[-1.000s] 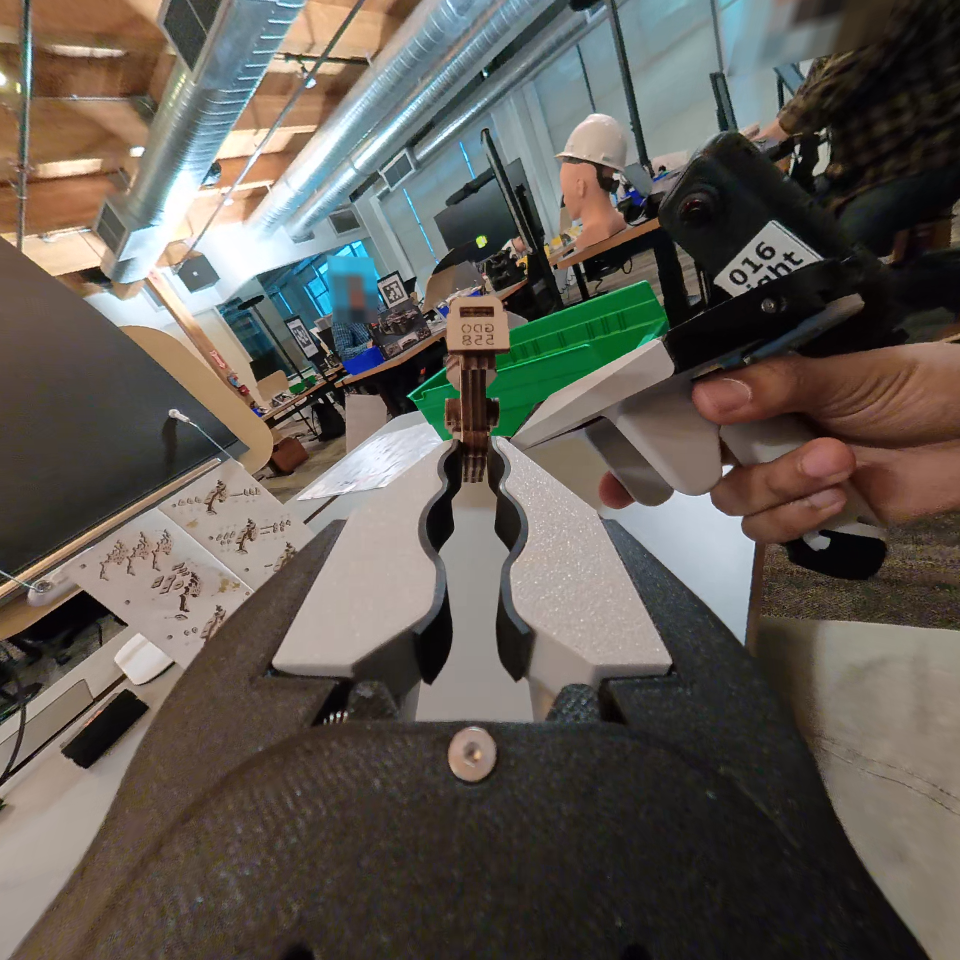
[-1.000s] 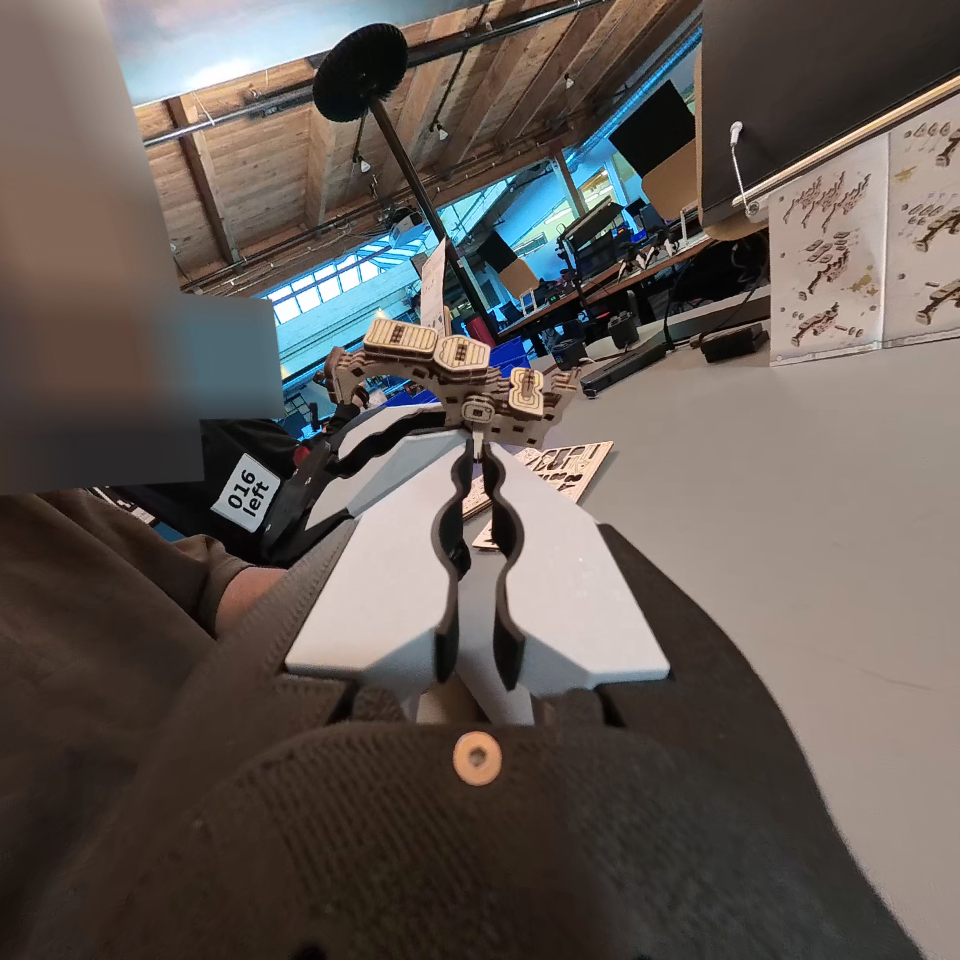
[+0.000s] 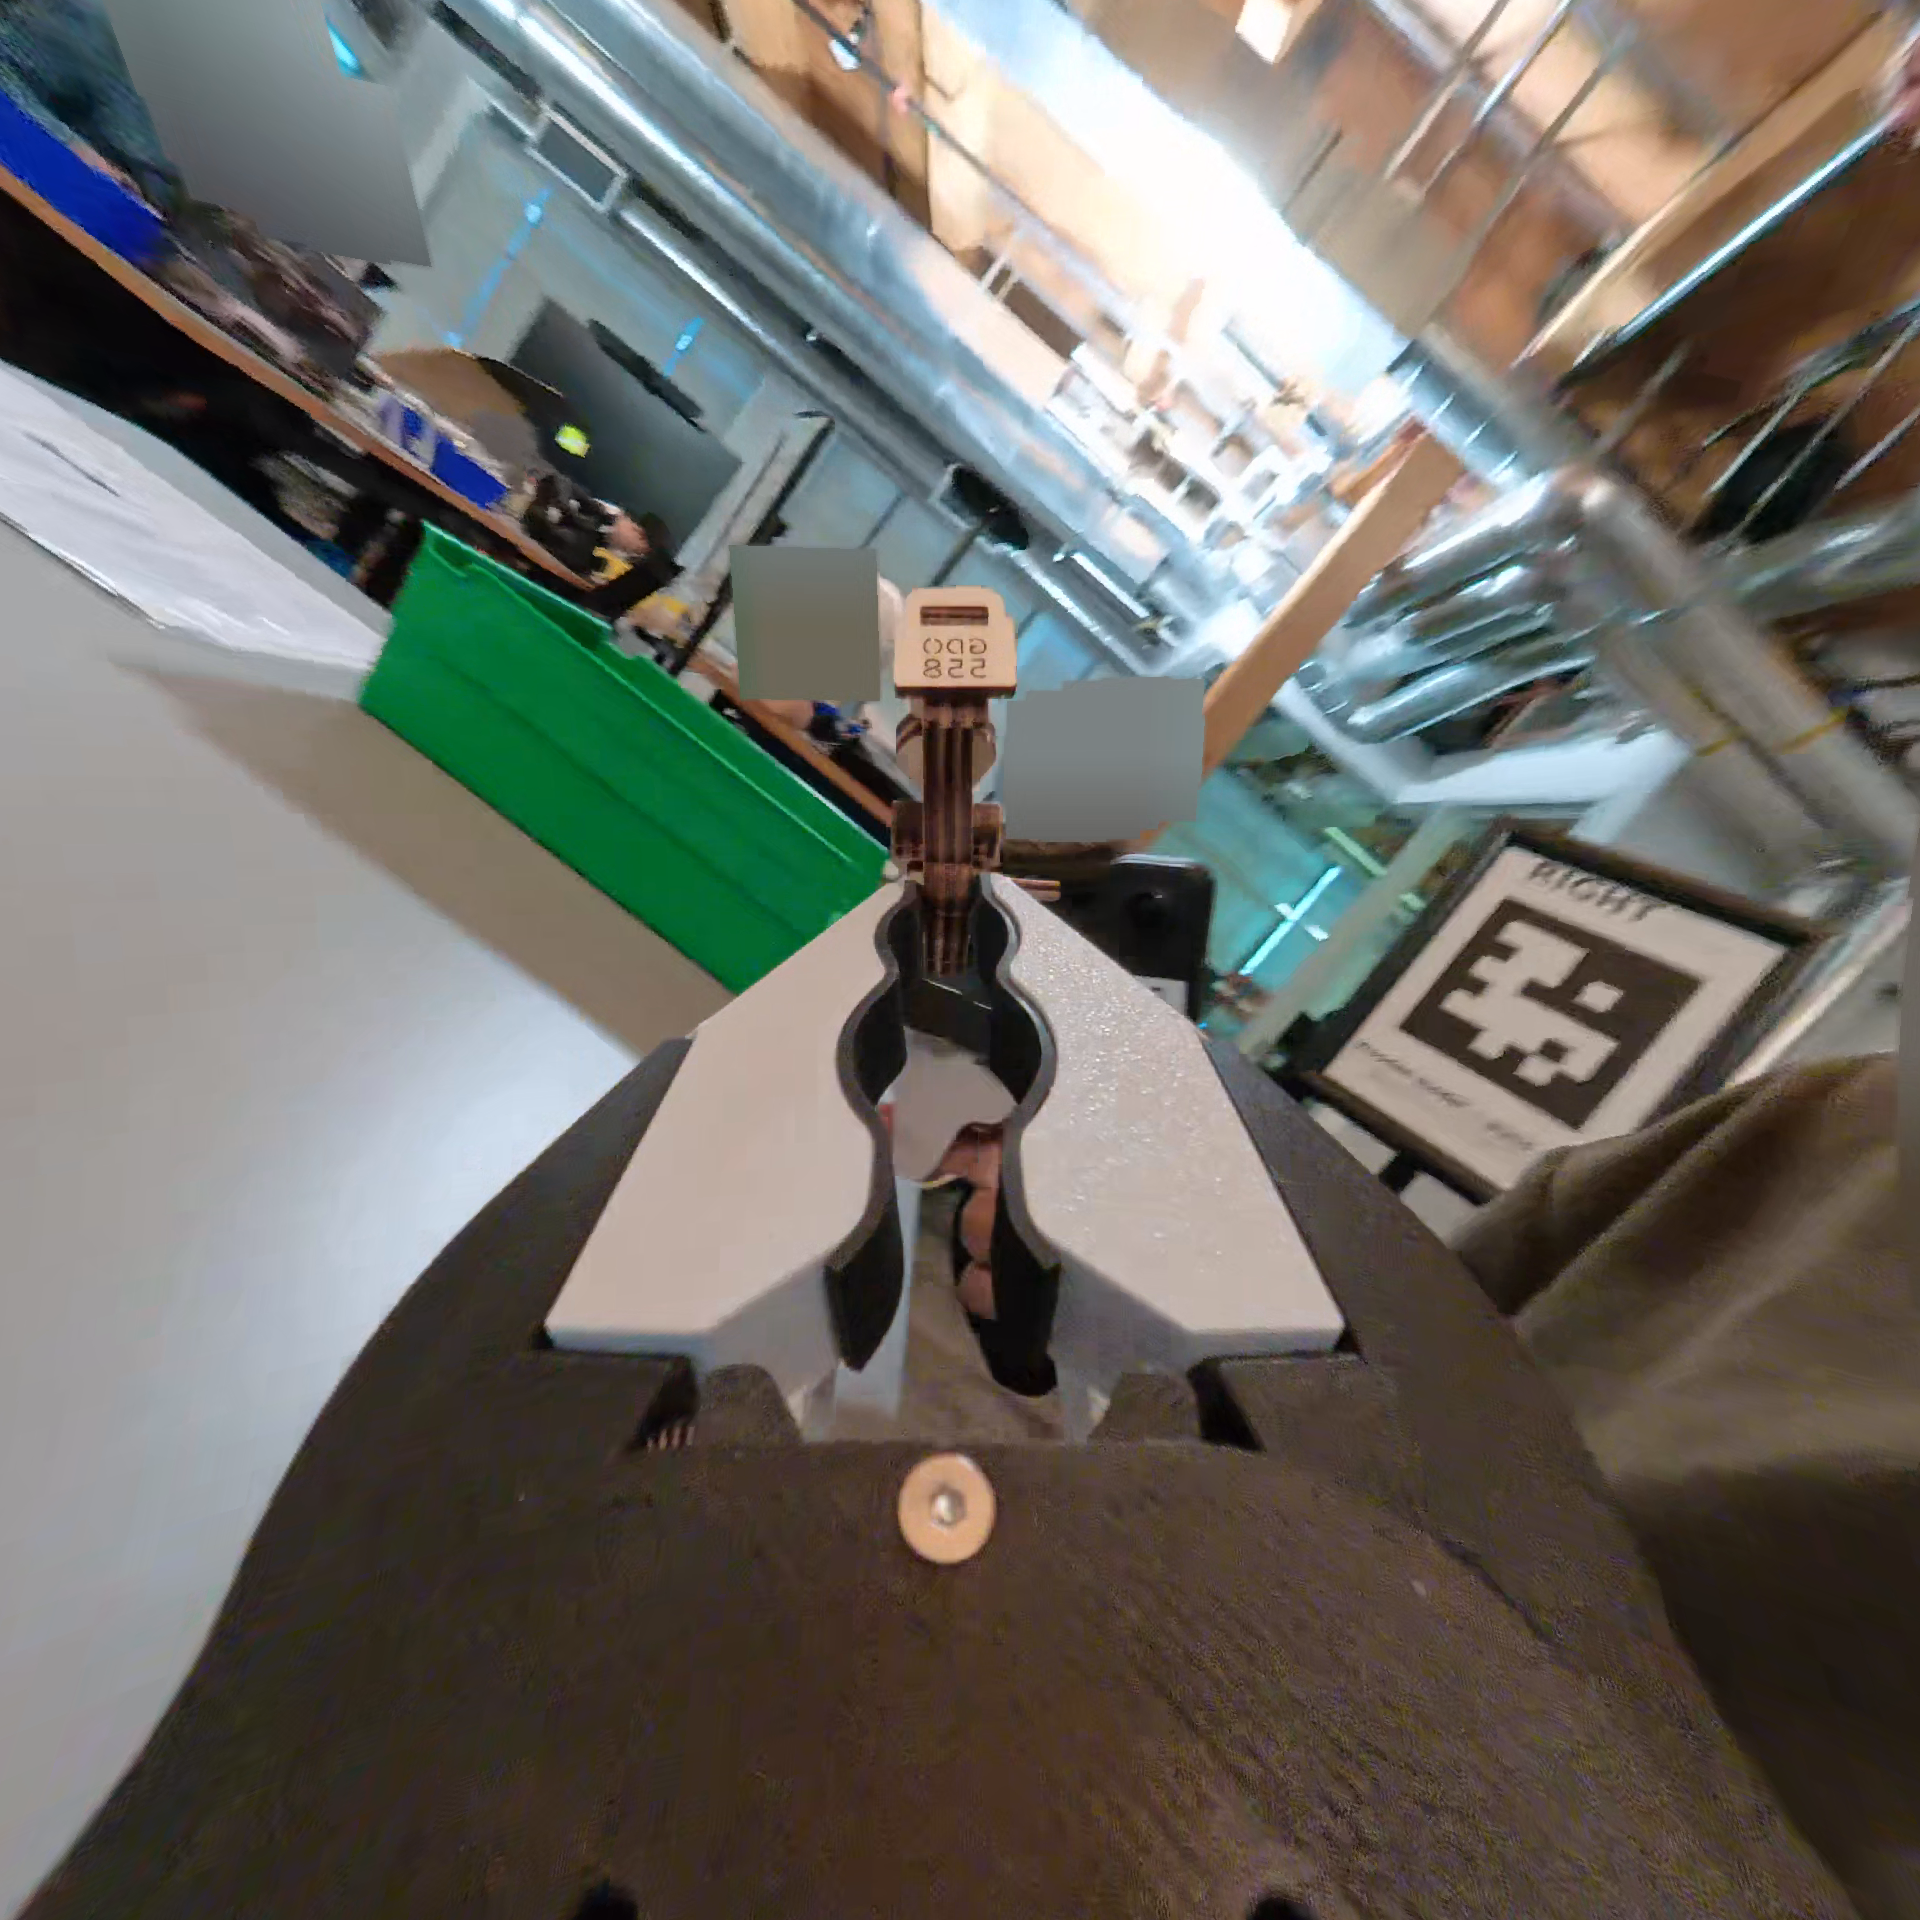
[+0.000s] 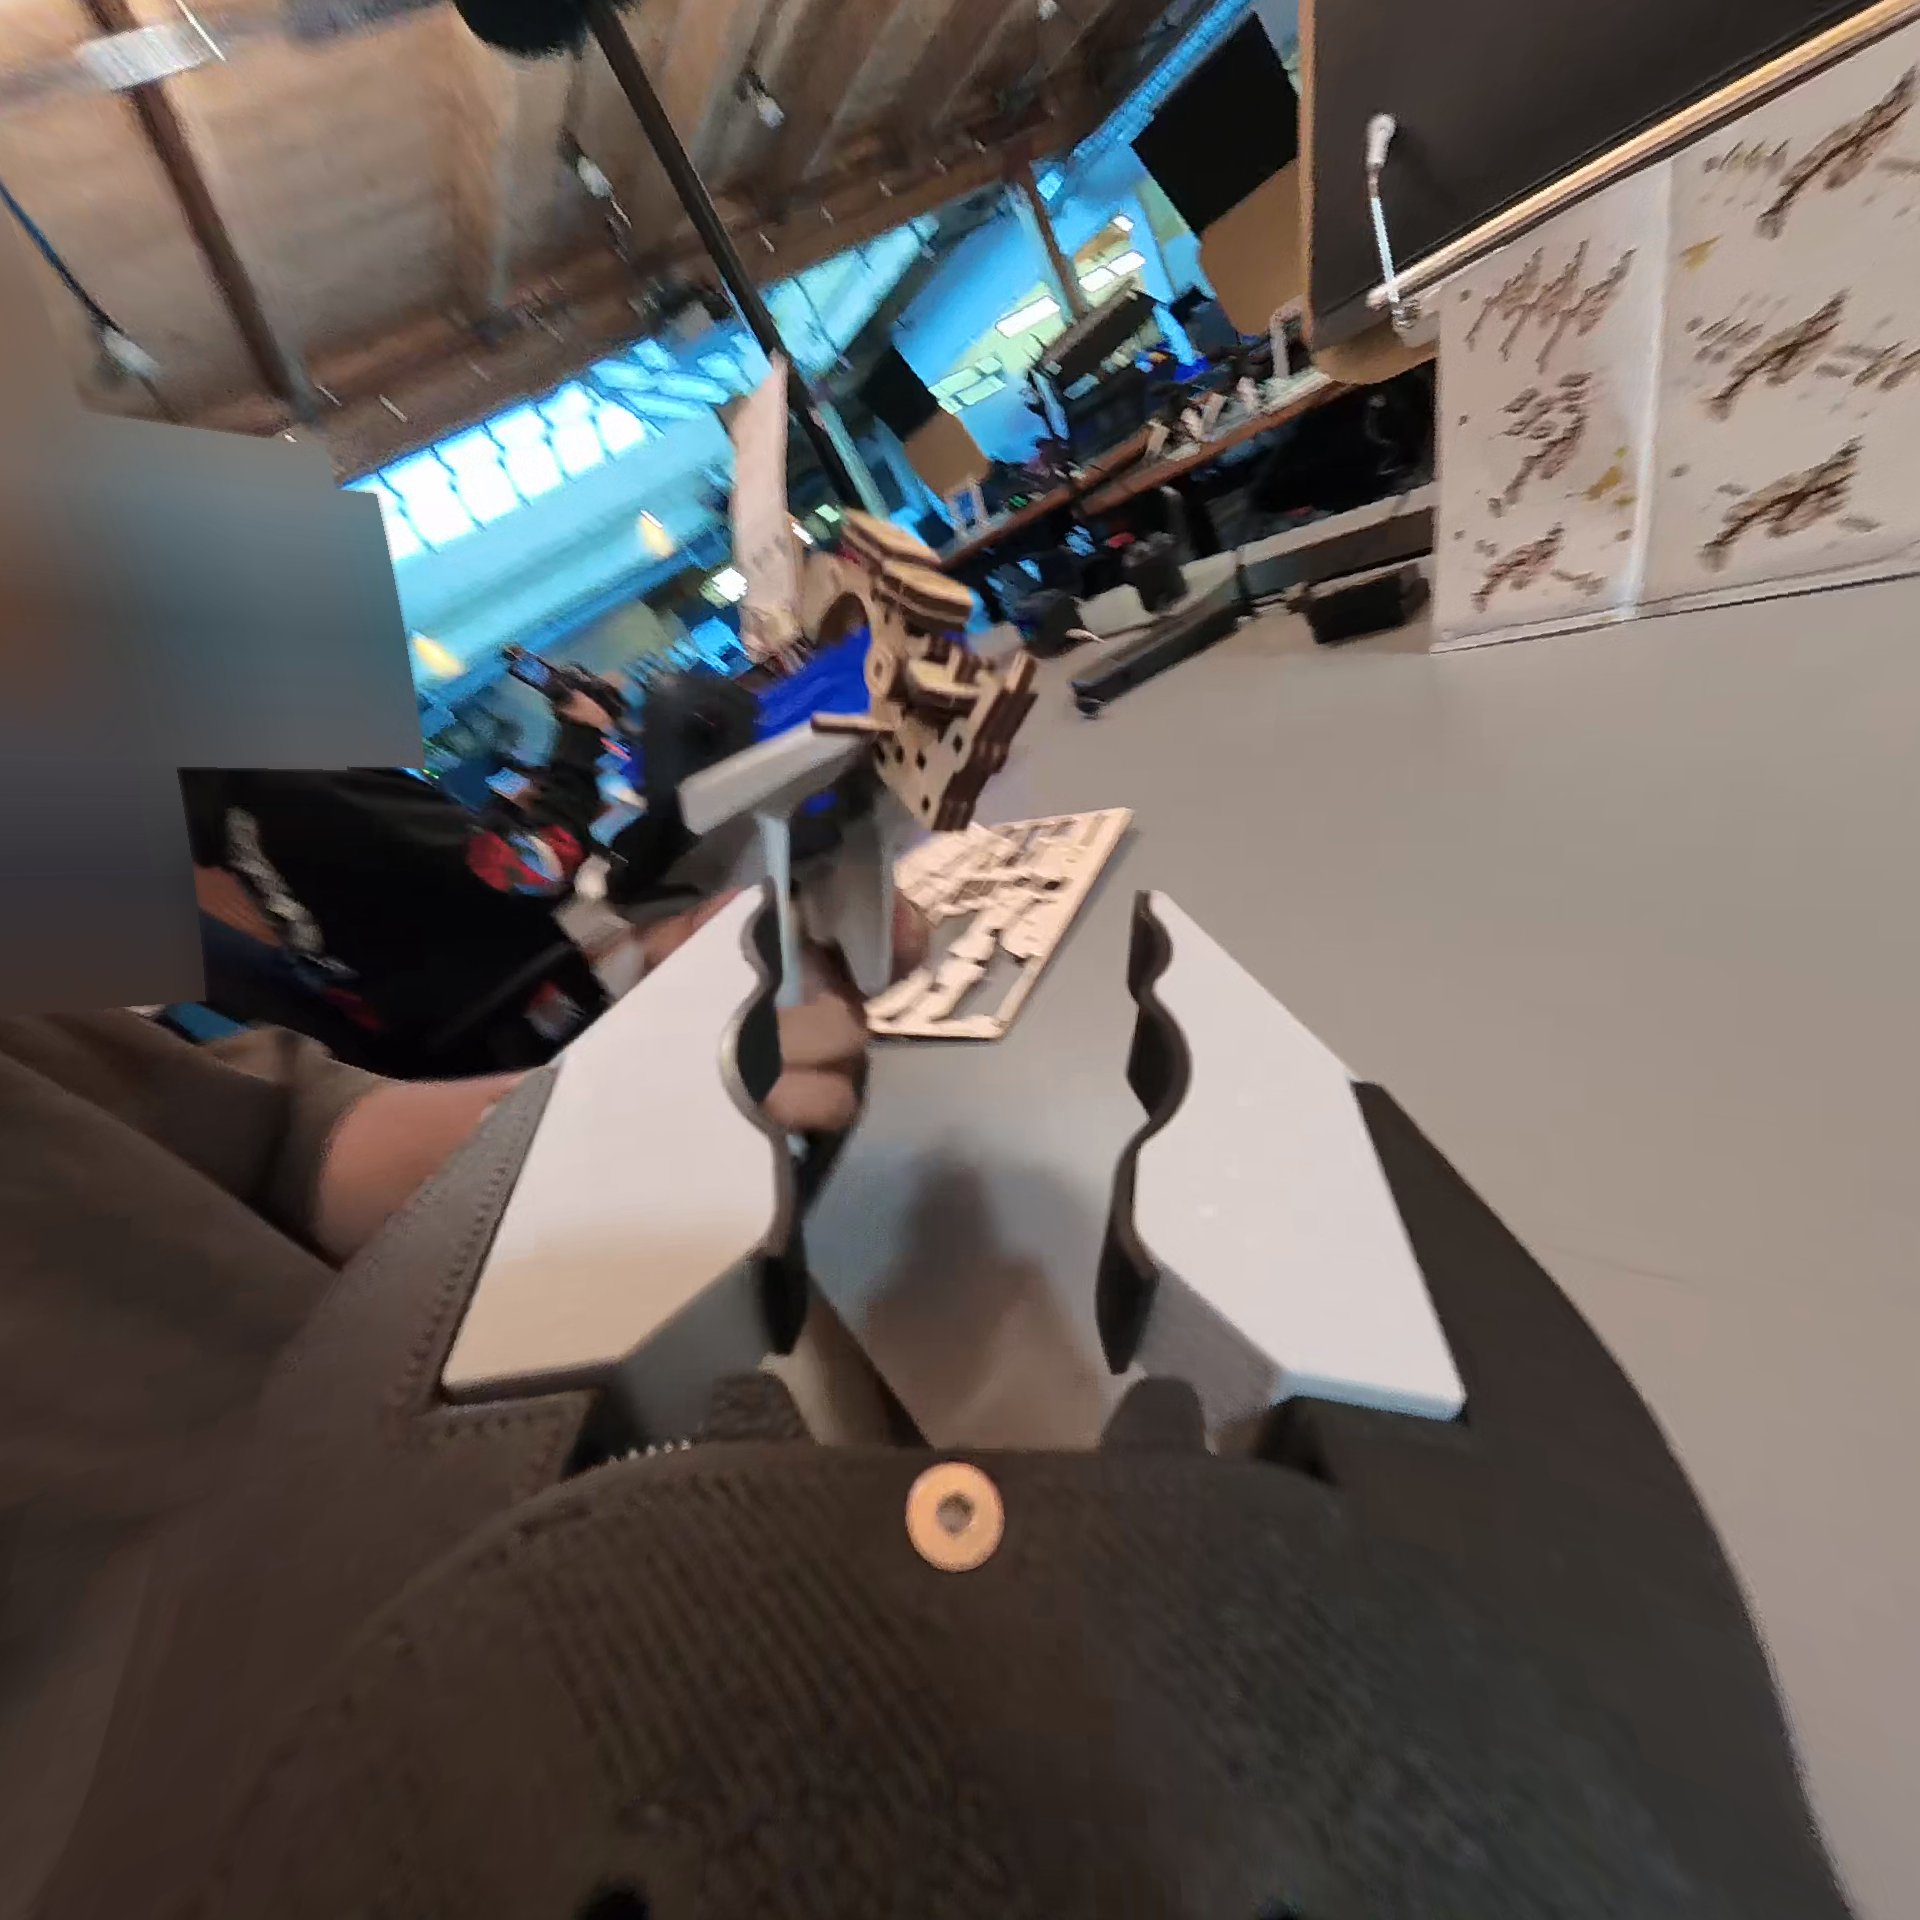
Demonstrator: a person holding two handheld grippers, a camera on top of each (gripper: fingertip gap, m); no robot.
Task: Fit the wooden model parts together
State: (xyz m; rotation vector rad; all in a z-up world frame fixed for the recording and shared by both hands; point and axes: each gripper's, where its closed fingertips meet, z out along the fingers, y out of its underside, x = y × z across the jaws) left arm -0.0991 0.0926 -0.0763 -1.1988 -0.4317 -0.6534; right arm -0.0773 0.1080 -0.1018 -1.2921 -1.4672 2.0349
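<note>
My left gripper [image 3: 945, 894] is shut on the wooden model [image 3: 948, 769], which I see edge-on, standing up from the fingertips above the grey table [image 3: 260, 1039]. In the right wrist view the same model [image 4: 925, 686] is a layered, partly assembled piece held up by the left gripper [image 4: 831, 753], with a hand below it. My right gripper [image 4: 956, 914] is open and empty, a short way back from the model. A wooden parts sheet [image 4: 997, 914] lies flat on the table [image 4: 1455, 935] beyond it.
A green bin [image 3: 623, 769] stands at the table's far edge. A framed black-and-white marker board [image 3: 1558, 997] stands to the right. Printed instruction sheets [image 4: 1683, 364] hang under a dark panel at the right. A person's sleeve [image 4: 156, 1195] fills the left. Some 4 centimeters of space lies between my two pairs of fingers.
My right gripper has opened, let go of the model and drawn back. My left gripper has kept hold of the model and swung it round, so the view behind it has turned.
</note>
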